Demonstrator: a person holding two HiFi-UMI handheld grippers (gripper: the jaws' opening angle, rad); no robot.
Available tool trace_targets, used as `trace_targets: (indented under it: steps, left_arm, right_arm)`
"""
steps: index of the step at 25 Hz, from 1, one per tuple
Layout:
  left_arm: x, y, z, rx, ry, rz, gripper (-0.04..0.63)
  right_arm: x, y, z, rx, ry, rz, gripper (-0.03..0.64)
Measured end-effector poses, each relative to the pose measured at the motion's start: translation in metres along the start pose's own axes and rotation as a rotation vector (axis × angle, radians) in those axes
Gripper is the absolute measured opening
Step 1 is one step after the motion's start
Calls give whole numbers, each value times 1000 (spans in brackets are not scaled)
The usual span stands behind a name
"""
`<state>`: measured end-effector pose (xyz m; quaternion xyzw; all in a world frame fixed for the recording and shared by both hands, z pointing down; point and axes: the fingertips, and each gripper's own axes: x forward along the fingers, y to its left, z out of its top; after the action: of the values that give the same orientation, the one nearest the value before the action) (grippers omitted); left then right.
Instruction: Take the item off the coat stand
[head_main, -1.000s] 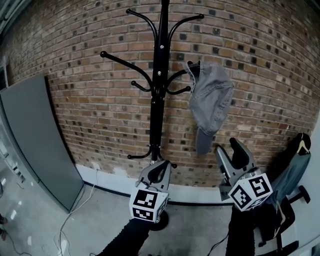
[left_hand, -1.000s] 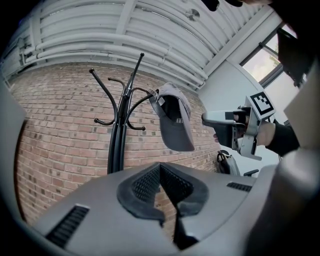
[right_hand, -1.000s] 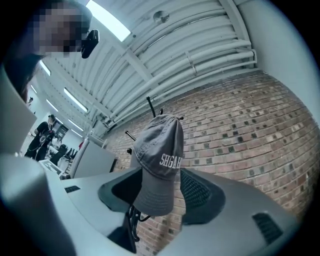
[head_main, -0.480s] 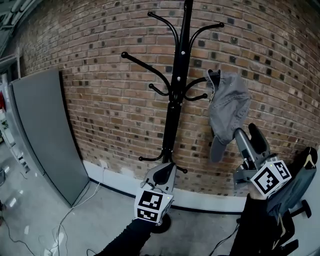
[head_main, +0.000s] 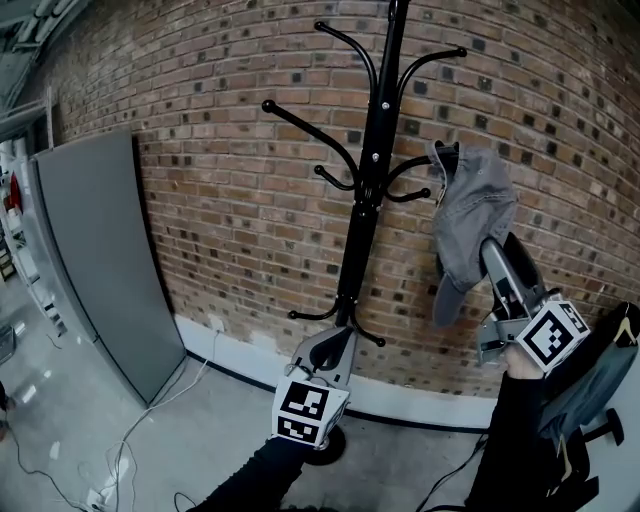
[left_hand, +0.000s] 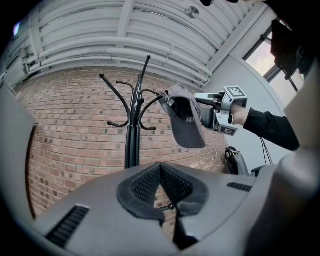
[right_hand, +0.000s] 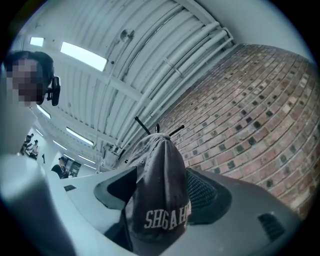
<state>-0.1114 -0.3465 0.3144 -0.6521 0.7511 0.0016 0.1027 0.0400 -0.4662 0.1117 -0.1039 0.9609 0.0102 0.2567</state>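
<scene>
A black coat stand (head_main: 365, 200) rises in front of the brick wall. From one of its right-hand hooks hangs a grey cap (head_main: 475, 215) with its peak pointing down. My right gripper (head_main: 503, 252) is raised to the cap's lower half. It is open, and the cap (right_hand: 160, 195) hangs between its pads without being pinched; the mesh pad (right_hand: 202, 192) on one side stays uncovered. The left gripper view shows the cap (left_hand: 186, 120) and the right gripper (left_hand: 210, 110) beside it. My left gripper (head_main: 335, 335) is held low before the pole, shut and empty.
A grey panel (head_main: 95, 260) leans on the wall at the left. Cables (head_main: 130, 450) trail over the floor below it. An office chair with a dark jacket (head_main: 600, 390) stands at the far right. The stand's round base sits just behind my left gripper.
My right gripper has risen from below the cap's peak until its jaws straddle the cap. The head view has swung left. The left gripper has barely moved.
</scene>
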Motion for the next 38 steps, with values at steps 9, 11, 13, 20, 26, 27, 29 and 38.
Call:
trace_targets:
  steps: [9,11,13,20,26,27,29,38]
  left_arm:
    - [-4,3,-3,5,2,10,6]
    - [-6,6,-4,3,2,17,7]
    - [-7,8,-5,1,3,22,6]
    - [-11,14,-6,-5,2,31,6]
    - [-13,19,-4,-3,-2,33,7]
    - [-14,20,-3,-5,-4,34,6]
    - [-15,22,-2,-10,-8,36,6]
    - [-10,15,-2,-17,-18,-4,7]
  right_arm:
    - [4,-7,-9,13,12,-60,159]
    - [3,-8,-9,-17,15,-84,70]
    - [3,-7,-6,-39,12,-95,43]
    - [3,-10,9,-76,-43,-151,28]
    - [3,-3,38,-98,-139,-129,28]
    - [2,-1,42,-99,-152,-127,28]
    - [-1,0,49,-106,-165,-133,28]
    - [-28,-7,59,-119,-195,-193,28]
